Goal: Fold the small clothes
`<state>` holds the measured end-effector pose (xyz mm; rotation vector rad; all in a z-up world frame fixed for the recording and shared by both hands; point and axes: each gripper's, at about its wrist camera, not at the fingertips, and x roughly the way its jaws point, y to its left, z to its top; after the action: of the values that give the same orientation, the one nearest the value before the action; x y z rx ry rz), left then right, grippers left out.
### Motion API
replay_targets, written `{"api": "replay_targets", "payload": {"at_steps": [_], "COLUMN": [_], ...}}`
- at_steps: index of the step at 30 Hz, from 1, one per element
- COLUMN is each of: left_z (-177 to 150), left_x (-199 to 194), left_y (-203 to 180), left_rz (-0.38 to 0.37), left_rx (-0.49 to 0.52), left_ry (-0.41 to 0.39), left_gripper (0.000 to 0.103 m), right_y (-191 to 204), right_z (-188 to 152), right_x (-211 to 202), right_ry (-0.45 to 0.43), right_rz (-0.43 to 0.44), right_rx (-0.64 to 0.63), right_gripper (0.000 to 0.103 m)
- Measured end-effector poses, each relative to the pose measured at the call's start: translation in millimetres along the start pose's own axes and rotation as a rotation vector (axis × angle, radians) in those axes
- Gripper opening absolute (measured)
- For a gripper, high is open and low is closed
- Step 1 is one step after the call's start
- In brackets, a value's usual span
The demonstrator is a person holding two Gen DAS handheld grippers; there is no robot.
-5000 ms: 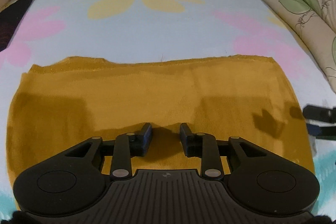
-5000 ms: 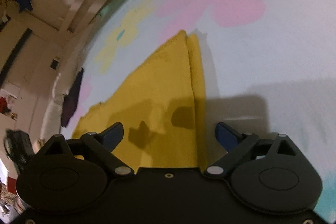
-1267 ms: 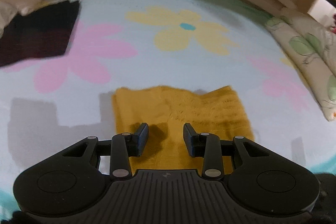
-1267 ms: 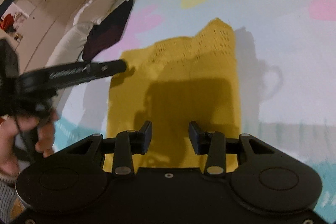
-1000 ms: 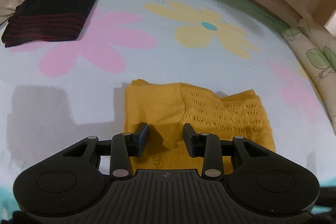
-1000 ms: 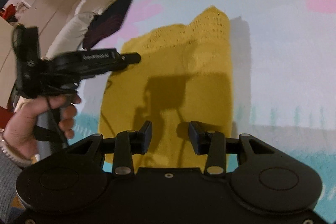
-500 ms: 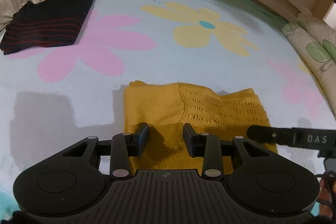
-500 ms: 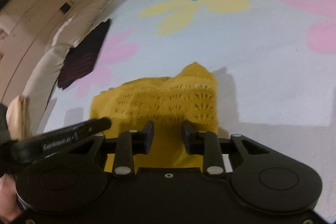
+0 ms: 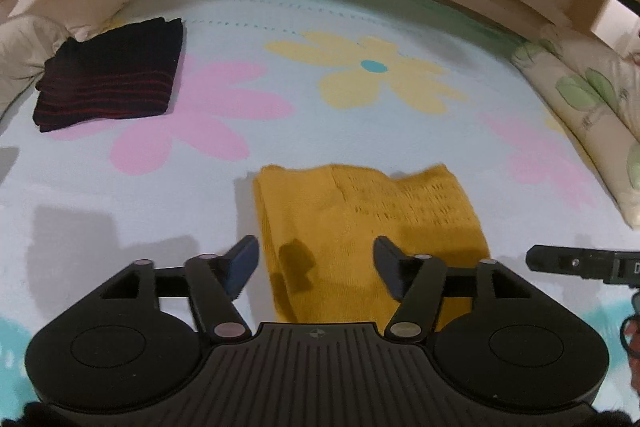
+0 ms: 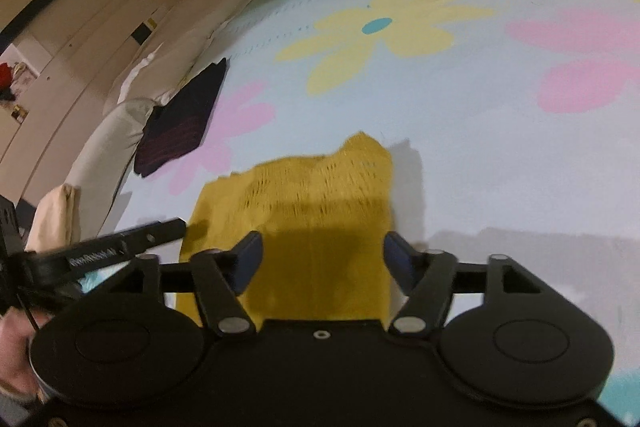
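On the bed (image 9: 360, 155), a yellow cloth (image 9: 360, 227) lay folded into a small block on the pale blue sheet with big flowers. A pink flower (image 9: 192, 123) was just past its far left corner, and a yellow flower (image 9: 372, 75) was farther back. In the right view the cloth (image 10: 312, 219) showed a plain part near the camera and a knitted part with little holes at the far end.

The left claw (image 9: 316, 259) was wide open over the near end of the cloth. Its left finger was out over the sheet, just past the cloth's left edge. Its right finger was over the cloth. It held nothing.

The right claw (image 10: 322, 259) was wide open too. Both its fingers were spread above the near end of the cloth, and it held nothing. In the left view it (image 9: 580, 263) poked in from the right, a bit apart from the cloth's right edge. In the right view the left claw (image 10: 132, 239) came in from the left, with its tip right at the cloth's left edge.

A dark folded cloth (image 9: 112, 91) with red stripes sat well apart at the far left, next to a white pillow (image 9: 52, 11). A leafy pillow (image 9: 592, 107) lay along the right side.
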<state>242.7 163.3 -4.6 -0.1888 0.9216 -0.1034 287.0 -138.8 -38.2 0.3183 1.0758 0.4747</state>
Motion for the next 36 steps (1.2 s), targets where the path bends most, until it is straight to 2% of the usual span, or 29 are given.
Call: {"api": "replay_targets", "payload": {"at_steps": [2,4,5,7,12,22,28,32,36], "left_z": [-6,-13,-17,-27,-47,-72,-75,-74,-70], "left_x": [-8,-18,-21,-26,-27,10,32,40,45], "left_y": [-3,-4,-4,-1,6,-9,-8,-12,-12], "left_rz": [0.01,0.014,0.01,-0.02,-0.019,-0.02,-0.031,-0.031,-0.046], "left_rx": [0.019,0.011,-0.01,-0.074,-0.168,-0.123,-0.148,-0.128,-0.13], "left_ry": [0.007,0.002,-0.002,-0.003,0.048,0.181,0.192,0.164,0.151], "left_gripper": [0.075,0.077,0.078,0.079,0.08,0.08,0.08,0.084,0.09], "right_y": [-1,-2,-2,-2,-5,-15,-19,-23,-28], "right_z": [-7,-13,-15,-18,-27,-29,-31,-29,-23], "right_x": [-10,-18,-20,-26,-40,-43,-37,-32,-21], "right_ry": [0.006,0.013,0.018,0.019,-0.013,-0.029,-0.023,-0.05,-0.09], "right_rz": [-0.018,-0.037,-0.04,-0.032,-0.005,-0.001,0.012,0.031,0.089], "right_rx": [-0.017,-0.035,-0.036,-0.029,-0.021,0.0,0.002,0.023,0.071], "right_gripper": [0.08,0.092,0.098,0.103,0.103,0.103,0.103,0.103,0.103]}}
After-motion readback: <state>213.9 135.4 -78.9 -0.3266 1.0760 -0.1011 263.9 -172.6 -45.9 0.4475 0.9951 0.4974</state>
